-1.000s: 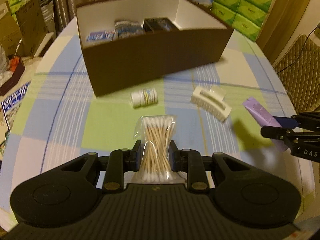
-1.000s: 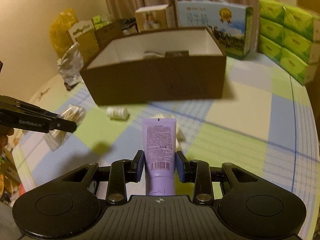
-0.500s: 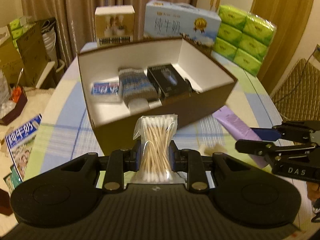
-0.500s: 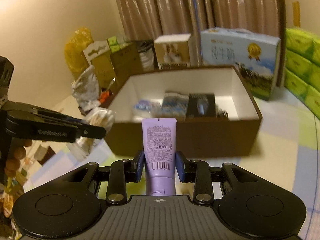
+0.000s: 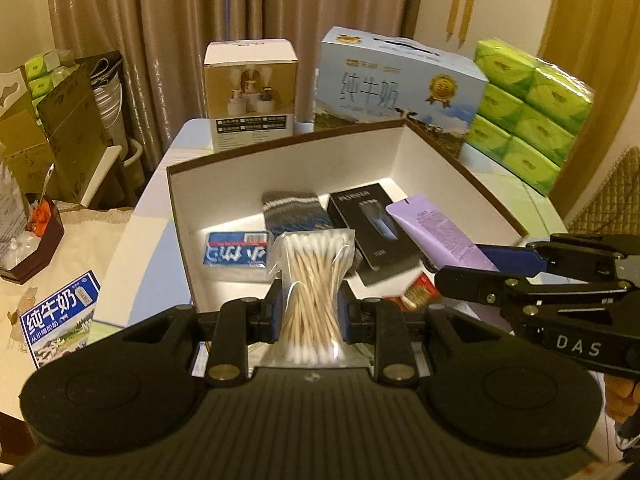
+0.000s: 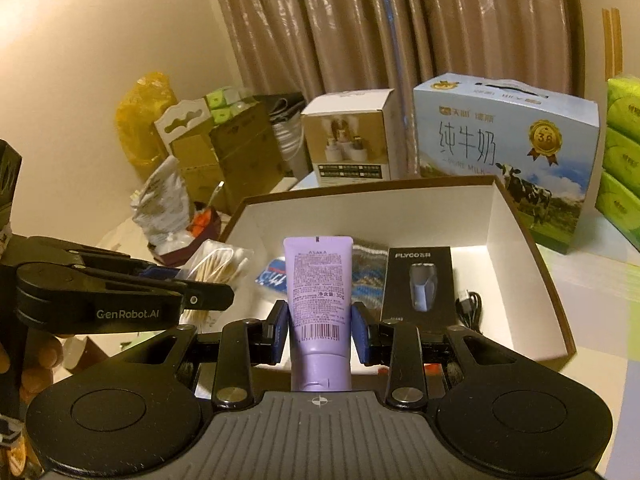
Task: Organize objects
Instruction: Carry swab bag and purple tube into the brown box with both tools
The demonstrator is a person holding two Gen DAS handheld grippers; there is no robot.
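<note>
My left gripper (image 5: 309, 316) is shut on a clear bag of cotton swabs (image 5: 310, 284), held over the near wall of the brown box (image 5: 288, 146). My right gripper (image 6: 320, 330) is shut on a purple tube (image 6: 319, 280), which reaches over the same box (image 6: 516, 216). In the left wrist view the tube (image 5: 436, 230) and the right gripper (image 5: 492, 268) come in from the right. In the right wrist view the swabs (image 6: 218, 264) and the left gripper (image 6: 208, 294) show at the left. Inside the box lie a blue pack (image 5: 236, 254), a striped sock roll (image 5: 294, 212), a black shaver box (image 6: 418, 284) and a cable (image 6: 472, 306).
Behind the box stand a white carton (image 5: 250, 90), a blue milk carton (image 5: 394, 86) and green tissue packs (image 5: 528, 112). A red item (image 5: 416, 294) lies at the box's near right corner. Cardboard boxes and bags (image 6: 192, 160) crowd the floor at the left.
Both grippers moved forward and up from above the tablecloth to over the box, each still holding its item. The box now fills the middle of both views.
</note>
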